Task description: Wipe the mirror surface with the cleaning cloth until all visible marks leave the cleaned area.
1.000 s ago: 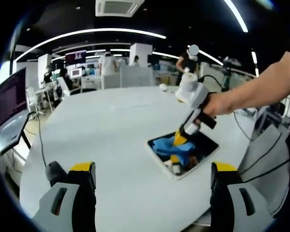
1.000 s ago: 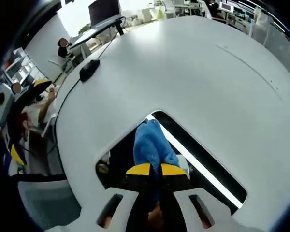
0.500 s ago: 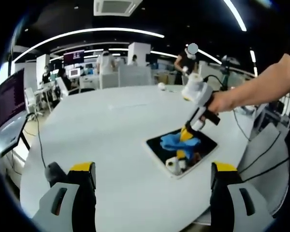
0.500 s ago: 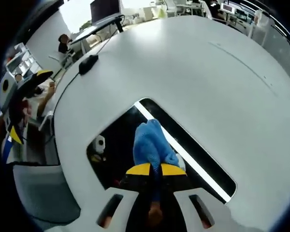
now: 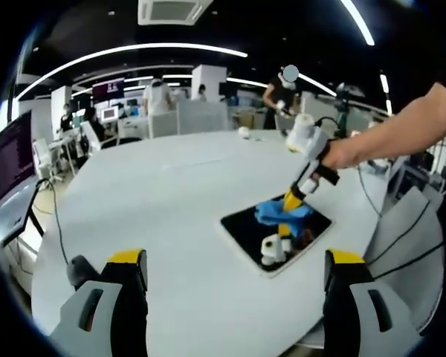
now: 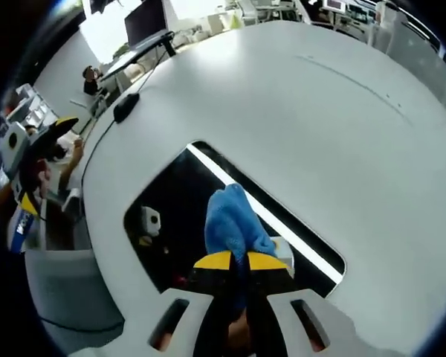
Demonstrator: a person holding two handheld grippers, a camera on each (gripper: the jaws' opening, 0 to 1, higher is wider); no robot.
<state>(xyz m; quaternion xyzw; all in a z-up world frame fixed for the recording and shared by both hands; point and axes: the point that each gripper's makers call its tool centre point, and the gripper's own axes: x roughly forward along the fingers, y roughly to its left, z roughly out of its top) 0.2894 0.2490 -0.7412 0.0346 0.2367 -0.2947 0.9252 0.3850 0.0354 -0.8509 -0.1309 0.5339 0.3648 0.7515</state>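
Mirror [image 5: 276, 232]: lying flat on the white round table [image 5: 163, 216], near the table's edge on the side of the person holding the right gripper; in the right gripper view the mirror [image 6: 178, 216] is showing as a dark rounded rectangle with a white border, reflecting a bright strip of ceiling light across it.
Cleaning cloth [image 6: 234, 223]: blue, bunched up, sitting pinched at the tips of the right gripper and pressing onto the mirror glass; in the left gripper view the cloth [image 5: 282, 212] is resting on the far part of the mirror.
Right gripper [image 6: 233, 262]: jaws are closing tight on the cleaning cloth, yellow tips touching with the blue fabric squeezed between them; in the left gripper view the right gripper [image 5: 291, 202] is coming in from the right, tilting down onto the mirror.
Hand [image 5: 340, 155]: the person's hand is gripping the right gripper's handle, forearm reaching in from the right.
Left gripper [image 5: 232, 266]: hovering above the table's near edge, jaws standing wide apart with nothing between them, well apart from the mirror.
Table: white, bare around the mirror, with a small dark object [image 6: 125, 107] and a cable lying near its edge.
Background: people are standing and sitting at desks with a monitor [image 5: 7, 167] beyond the table.
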